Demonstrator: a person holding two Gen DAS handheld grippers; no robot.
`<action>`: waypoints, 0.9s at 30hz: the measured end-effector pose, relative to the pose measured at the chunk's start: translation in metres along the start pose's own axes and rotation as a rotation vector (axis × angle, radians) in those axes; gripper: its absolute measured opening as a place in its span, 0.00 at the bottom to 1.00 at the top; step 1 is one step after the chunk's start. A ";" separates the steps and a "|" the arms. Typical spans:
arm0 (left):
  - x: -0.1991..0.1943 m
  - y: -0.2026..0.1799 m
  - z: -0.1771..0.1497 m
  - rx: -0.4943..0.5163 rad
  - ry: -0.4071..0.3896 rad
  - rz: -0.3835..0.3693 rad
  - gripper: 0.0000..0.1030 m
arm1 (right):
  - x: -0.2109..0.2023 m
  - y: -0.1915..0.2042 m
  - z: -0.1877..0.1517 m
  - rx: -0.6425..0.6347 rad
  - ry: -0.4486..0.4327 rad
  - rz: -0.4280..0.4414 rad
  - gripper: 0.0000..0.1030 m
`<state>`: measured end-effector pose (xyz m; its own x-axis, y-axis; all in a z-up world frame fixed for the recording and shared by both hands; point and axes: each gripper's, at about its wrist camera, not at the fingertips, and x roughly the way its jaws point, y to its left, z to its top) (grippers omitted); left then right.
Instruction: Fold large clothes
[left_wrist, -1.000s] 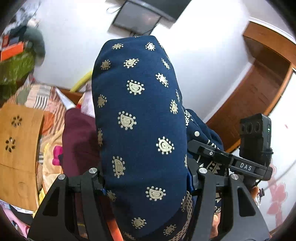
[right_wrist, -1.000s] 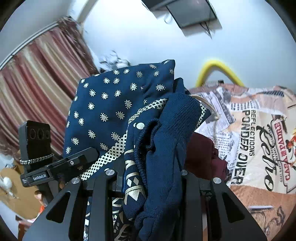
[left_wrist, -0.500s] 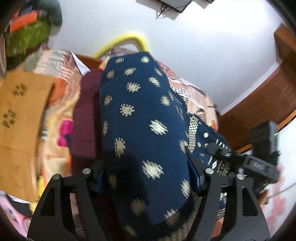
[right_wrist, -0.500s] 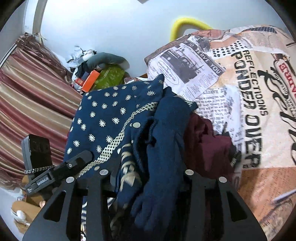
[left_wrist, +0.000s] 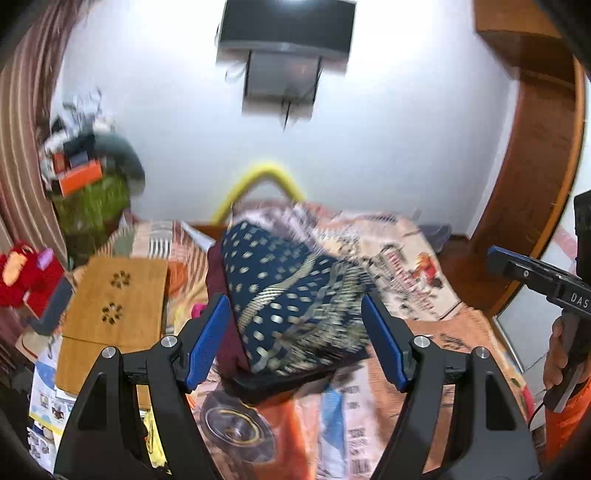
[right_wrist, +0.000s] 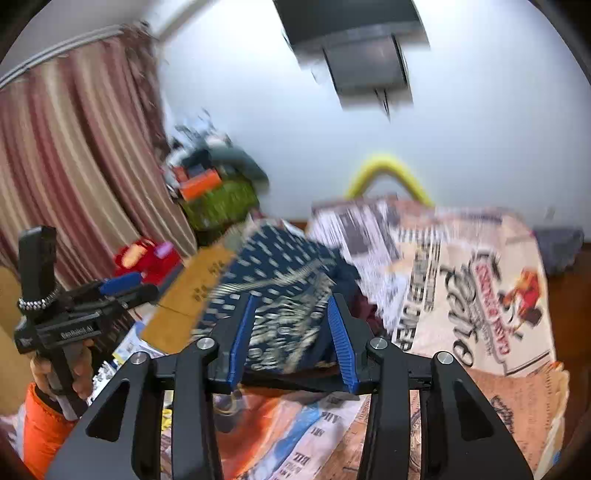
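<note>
Lying folded on the printed bedspread (left_wrist: 388, 266) (white-walled room), navy garment (left_wrist: 284, 295); both hand-held grippers released.

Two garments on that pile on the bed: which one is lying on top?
The navy gold-dotted garment is on top. The maroon garment lies underneath, showing only along the pile's left edge in the left wrist view.

White wall (left_wrist: 369, 155), striped curtain (right_wrist: 74, 177), wooden door frame (left_wrist: 535, 177), wall-mounted television (left_wrist: 284, 26).
</note>
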<state>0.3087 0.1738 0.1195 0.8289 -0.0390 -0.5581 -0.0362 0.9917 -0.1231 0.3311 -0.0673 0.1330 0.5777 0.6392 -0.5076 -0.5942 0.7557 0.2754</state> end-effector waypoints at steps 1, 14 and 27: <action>-0.028 -0.013 -0.005 0.014 -0.051 -0.004 0.70 | -0.022 0.010 -0.003 -0.013 -0.039 0.014 0.37; -0.214 -0.120 -0.105 0.126 -0.495 0.098 0.71 | -0.168 0.099 -0.082 -0.170 -0.414 -0.023 0.37; -0.223 -0.136 -0.158 0.125 -0.542 0.194 0.99 | -0.168 0.107 -0.105 -0.151 -0.469 -0.199 0.99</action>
<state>0.0410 0.0284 0.1313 0.9819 0.1803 -0.0574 -0.1772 0.9826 0.0557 0.1116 -0.1093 0.1617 0.8552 0.5067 -0.1087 -0.5015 0.8621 0.0729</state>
